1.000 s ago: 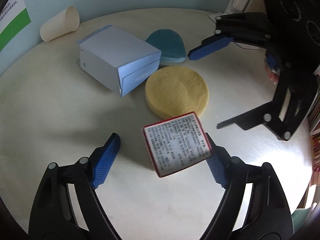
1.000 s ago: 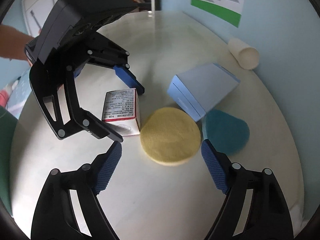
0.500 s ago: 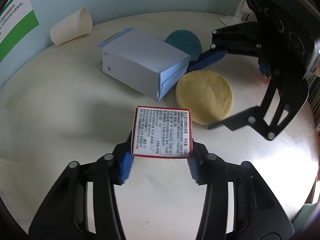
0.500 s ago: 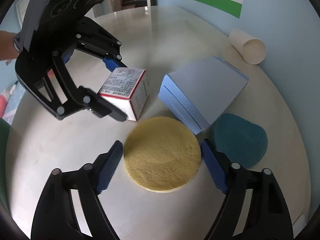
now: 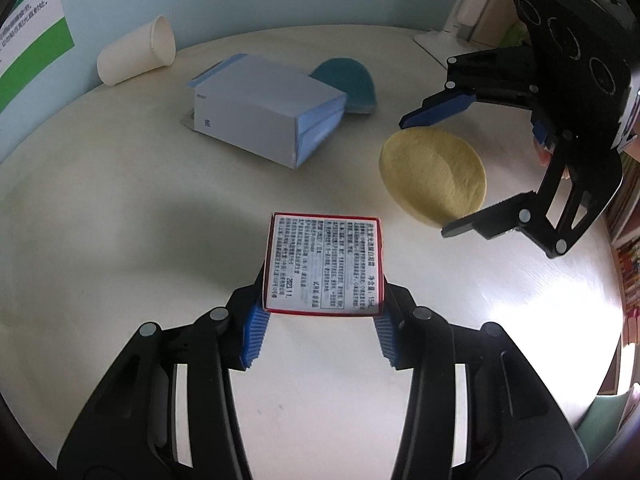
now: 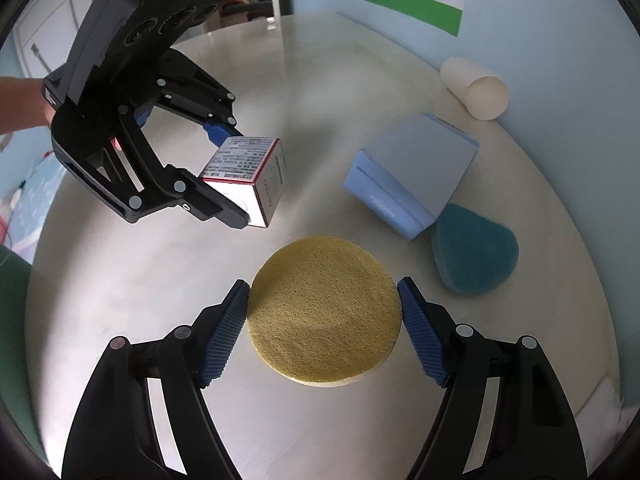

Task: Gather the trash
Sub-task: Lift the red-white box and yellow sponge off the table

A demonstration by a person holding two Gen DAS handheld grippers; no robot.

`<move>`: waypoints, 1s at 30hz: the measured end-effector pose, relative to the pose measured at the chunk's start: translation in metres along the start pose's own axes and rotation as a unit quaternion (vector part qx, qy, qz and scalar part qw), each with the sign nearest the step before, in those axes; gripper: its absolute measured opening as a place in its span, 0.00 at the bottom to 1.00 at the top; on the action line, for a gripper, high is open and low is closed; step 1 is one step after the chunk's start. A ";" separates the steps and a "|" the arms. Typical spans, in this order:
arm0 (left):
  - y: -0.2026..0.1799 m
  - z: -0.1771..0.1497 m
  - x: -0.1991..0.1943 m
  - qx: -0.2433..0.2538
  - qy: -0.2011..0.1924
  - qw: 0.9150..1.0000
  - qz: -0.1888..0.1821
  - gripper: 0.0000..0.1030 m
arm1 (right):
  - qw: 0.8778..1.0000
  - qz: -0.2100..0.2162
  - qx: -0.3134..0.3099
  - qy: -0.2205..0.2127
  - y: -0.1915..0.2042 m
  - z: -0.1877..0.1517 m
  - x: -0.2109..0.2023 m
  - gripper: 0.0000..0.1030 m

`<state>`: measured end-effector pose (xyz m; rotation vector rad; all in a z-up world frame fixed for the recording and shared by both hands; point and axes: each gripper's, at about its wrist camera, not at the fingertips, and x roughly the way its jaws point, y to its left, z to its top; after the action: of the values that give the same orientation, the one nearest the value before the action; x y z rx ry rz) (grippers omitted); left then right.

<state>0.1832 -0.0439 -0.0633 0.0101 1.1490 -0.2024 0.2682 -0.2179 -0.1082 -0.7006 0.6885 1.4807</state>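
Note:
My left gripper point(image 5: 320, 332) is shut on a small red-edged carton point(image 5: 325, 264) with printed text and holds it above the round white table point(image 5: 120, 208). It also shows in the right wrist view point(image 6: 248, 168). My right gripper point(image 6: 324, 328) has its blue pads touching both sides of a round yellow sponge point(image 6: 324, 312), which still lies on the table. The sponge also shows in the left wrist view point(image 5: 434, 174), between the right gripper's fingers point(image 5: 440, 108).
A light blue box point(image 5: 264, 110) lies mid-table, with a teal sponge point(image 5: 352, 84) behind it. A white paper cup point(image 5: 136, 50) lies on its side near the wall. A white lamp base point(image 5: 444, 38) stands at the far right edge.
My left gripper closed on the red-edged carton and lifted it off the table. My right gripper moved forward over the yellow sponge and narrowed until its pads touch the sponge.

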 end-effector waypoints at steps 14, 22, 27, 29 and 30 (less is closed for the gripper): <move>-0.050 -0.001 -0.016 0.084 0.001 0.996 -0.017 0.42 | 0.996 -0.047 0.076 -0.006 0.045 -0.044 -0.049 0.73; -0.088 -0.010 -0.015 0.175 0.009 0.982 -0.070 0.42 | 0.976 -0.108 0.190 0.002 0.090 -0.082 -0.070 0.73; -0.105 -0.031 -0.019 0.240 0.018 0.965 -0.104 0.42 | 0.951 -0.149 0.271 -0.003 0.131 -0.104 -0.077 0.73; -0.112 -0.039 -0.018 0.266 0.024 0.956 -0.118 0.42 | 0.941 -0.164 0.295 0.001 0.148 -0.107 -0.076 0.73; -0.116 -0.045 -0.018 0.283 0.029 0.950 -0.129 0.42 | 0.936 -0.172 0.308 0.002 0.158 -0.110 -0.076 0.73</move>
<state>0.1163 -0.1504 -0.0542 0.3776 1.1147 -0.7643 0.1137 -0.3549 -0.1182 -0.3126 0.9224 0.8671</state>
